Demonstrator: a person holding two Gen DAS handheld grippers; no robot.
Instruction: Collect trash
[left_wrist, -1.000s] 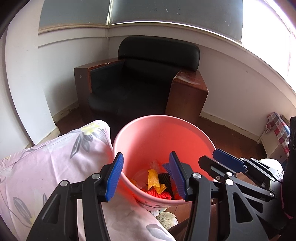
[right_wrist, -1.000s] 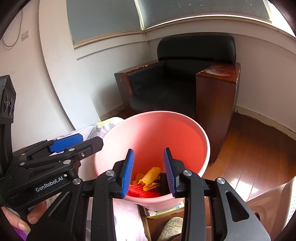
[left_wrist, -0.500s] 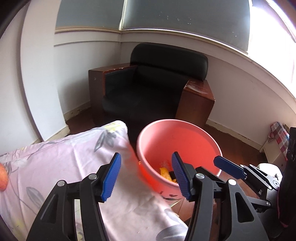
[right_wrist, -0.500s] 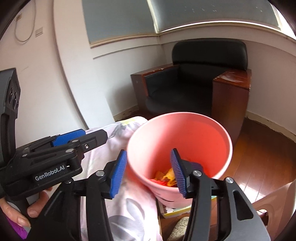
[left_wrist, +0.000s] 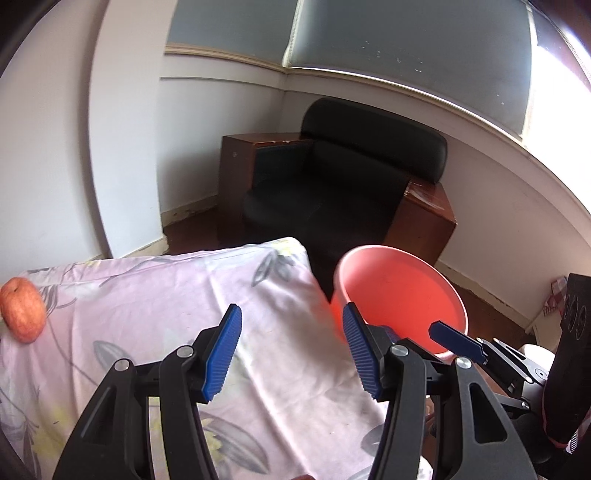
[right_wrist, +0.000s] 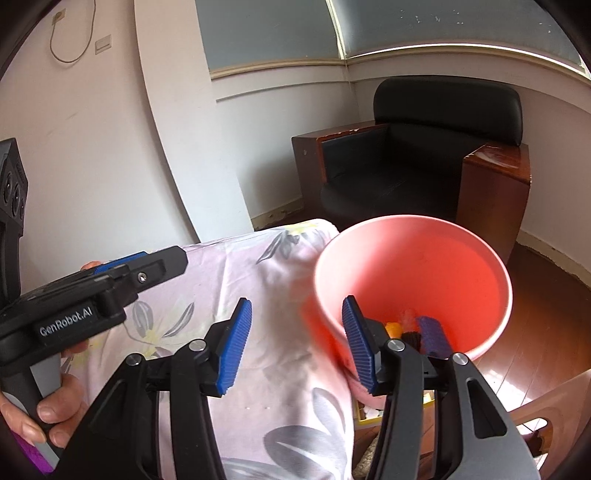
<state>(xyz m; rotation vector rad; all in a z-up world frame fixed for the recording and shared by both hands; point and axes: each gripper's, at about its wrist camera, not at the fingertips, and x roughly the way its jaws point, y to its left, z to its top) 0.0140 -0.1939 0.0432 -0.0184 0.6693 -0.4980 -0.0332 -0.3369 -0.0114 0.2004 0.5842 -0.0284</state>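
Note:
A pink trash bucket (left_wrist: 400, 291) stands beside the table's right edge; it also shows in the right wrist view (right_wrist: 413, 273), with orange, black and purple trash (right_wrist: 413, 330) at its bottom. My left gripper (left_wrist: 291, 350) is open and empty over the floral pink tablecloth (left_wrist: 166, 306), left of the bucket. My right gripper (right_wrist: 295, 345) is open and empty, straddling the bucket's near-left rim and the cloth. The right gripper's blue tip (left_wrist: 456, 341) shows in the left wrist view, and the left gripper's body (right_wrist: 85, 299) in the right wrist view.
An apple (left_wrist: 22, 310) lies on the cloth at the far left. A black armchair with wooden sides (left_wrist: 343, 192) stands in the corner behind the bucket. Wooden floor (right_wrist: 546, 321) lies to the right. A light plastic chair (right_wrist: 546, 413) is at lower right.
Both grippers have pulled back and swung left from above the bucket to over the tablecloth. The right gripper's jaws have widened. The apple has come into view.

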